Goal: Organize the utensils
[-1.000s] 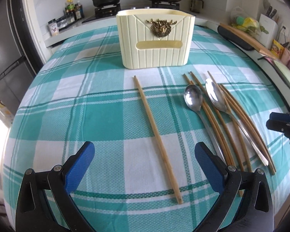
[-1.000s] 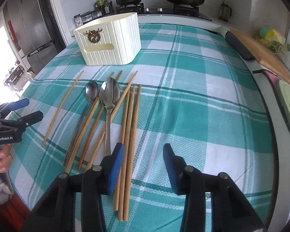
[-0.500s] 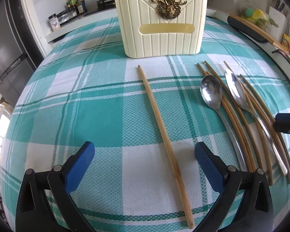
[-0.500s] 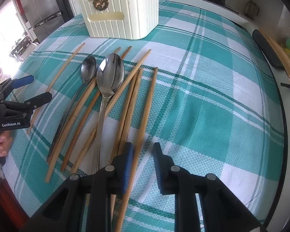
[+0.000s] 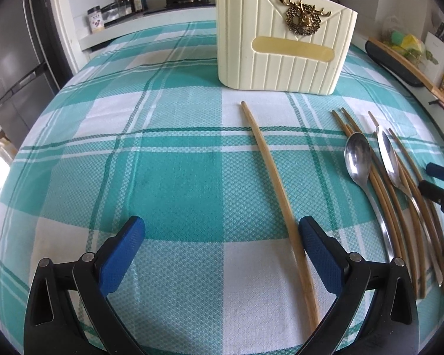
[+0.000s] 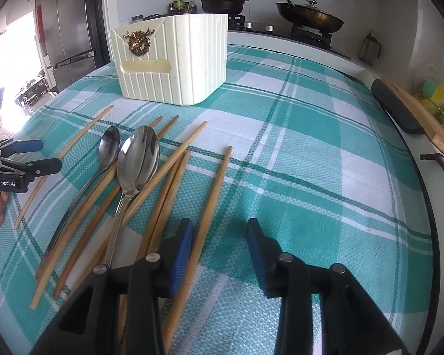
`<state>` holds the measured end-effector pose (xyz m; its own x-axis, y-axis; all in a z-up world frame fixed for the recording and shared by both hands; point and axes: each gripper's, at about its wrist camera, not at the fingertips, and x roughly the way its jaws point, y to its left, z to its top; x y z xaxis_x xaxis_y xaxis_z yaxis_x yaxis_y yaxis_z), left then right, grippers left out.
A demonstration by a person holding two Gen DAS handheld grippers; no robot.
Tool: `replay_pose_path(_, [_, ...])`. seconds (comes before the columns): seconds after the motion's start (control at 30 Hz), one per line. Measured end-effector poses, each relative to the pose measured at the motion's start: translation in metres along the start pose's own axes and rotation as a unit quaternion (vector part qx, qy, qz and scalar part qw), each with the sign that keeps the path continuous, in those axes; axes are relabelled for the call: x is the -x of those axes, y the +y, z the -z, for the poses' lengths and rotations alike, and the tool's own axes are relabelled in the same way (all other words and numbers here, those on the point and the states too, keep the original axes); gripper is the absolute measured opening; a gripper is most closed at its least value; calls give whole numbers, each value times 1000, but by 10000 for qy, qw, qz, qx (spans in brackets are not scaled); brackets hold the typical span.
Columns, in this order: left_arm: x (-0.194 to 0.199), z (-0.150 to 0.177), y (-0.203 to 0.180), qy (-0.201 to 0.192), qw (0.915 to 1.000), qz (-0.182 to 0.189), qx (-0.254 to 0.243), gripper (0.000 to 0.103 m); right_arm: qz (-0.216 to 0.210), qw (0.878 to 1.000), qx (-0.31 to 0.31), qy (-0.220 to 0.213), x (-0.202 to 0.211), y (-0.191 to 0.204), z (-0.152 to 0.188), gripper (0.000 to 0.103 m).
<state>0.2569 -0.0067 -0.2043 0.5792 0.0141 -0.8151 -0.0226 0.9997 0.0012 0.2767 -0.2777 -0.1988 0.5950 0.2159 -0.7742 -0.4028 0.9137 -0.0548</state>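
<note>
A cream ribbed utensil holder [image 5: 284,44] with a gold deer badge stands at the far side of the checked tablecloth; it also shows in the right wrist view [image 6: 171,59]. A lone wooden chopstick [image 5: 278,195] lies between the fingers of my open left gripper [image 5: 222,248], close to the right finger. Two steel spoons [image 6: 137,159] and several chopsticks [image 6: 174,183] lie in a loose pile. My right gripper [image 6: 219,245] is open low over the table, with the rightmost chopstick [image 6: 210,207] just inside its left finger.
A green and white checked tablecloth [image 6: 310,148] covers the table. A stove with a pot [image 6: 223,0] and a pan [image 6: 309,14] stands behind. A dark bar and wooden board [image 6: 399,109] lie along the right edge. A fridge [image 6: 65,23] stands far left.
Both grippers moved forward and lower over the table. The right gripper opened wider around the rightmost chopstick. The left gripper shifted left, so the lone chopstick now lies near its right finger.
</note>
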Motion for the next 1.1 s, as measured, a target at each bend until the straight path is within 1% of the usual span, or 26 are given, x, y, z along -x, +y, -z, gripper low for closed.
replay_pose_path(0.07, [0,0,1,-2,10000,21,13,103,-85,9999,-62,-3,0,-3,0,58])
replay_pose_path(0.1, [0,0,1,-8,10000,26,14,103,-180,9998,-60,3,-1,-3,0,62])
replay_pose_path(0.17, [0,0,1,-19,10000,24,14,103,-411,9991,84,72,-4,2,0,87])
replay_pose_path(0.23, [0,1,1,-23,10000,21,10,103,-335,9985,380,193,-9,15,0,100])
replay_pose_path(0.27, [0,1,1,-22,10000,27,15,103,-281,9987,411,148,-7,18,1,100])
replay_pose_path(0.3, [0,1,1,-23,10000,25,15,103,-318,9986,381,164,-8,16,1,100])
replay_pose_path(0.37, [0,1,1,-24,10000,23,14,103,-465,9983,280,201,-9,12,1,103])
replay_pose_path(0.43, [0,1,1,-24,10000,23,15,103,-371,9985,357,194,-8,15,2,103])
replay_pose_path(1.1, [1,1,1,-30,10000,27,20,103,-396,9984,338,198,-8,15,1,103])
